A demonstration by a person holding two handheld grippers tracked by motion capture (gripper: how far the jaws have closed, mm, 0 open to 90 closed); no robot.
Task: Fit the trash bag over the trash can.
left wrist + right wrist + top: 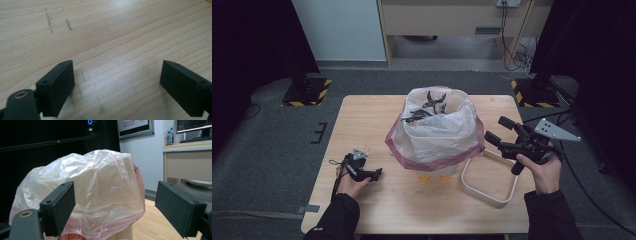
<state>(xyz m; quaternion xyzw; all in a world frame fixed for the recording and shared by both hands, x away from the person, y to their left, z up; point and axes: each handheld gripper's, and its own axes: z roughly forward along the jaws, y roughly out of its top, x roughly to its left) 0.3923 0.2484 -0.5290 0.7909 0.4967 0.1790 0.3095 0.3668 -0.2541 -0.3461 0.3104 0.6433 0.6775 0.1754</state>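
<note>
Forearms entering from near edge. Left gripper [374, 175] resting low on wooden table [362, 115], jaws gaping wide, gripping nothing. Right gripper [497, 131] hovering just beside bagged bin, jaws spread wide, empty. White loop frame [472, 192] lying near it. Plastic bag [432, 137] draping over white bin [105, 180] mid-table. No writing legible.

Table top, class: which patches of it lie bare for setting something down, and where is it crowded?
Bare wood lies along the table's left side, between its left edge and the bag-lined bin, beyond the left gripper. The near strip between the two forearms is bare too. The right side is crowded: the white frame lies beside the bin, under the right gripper.
</note>
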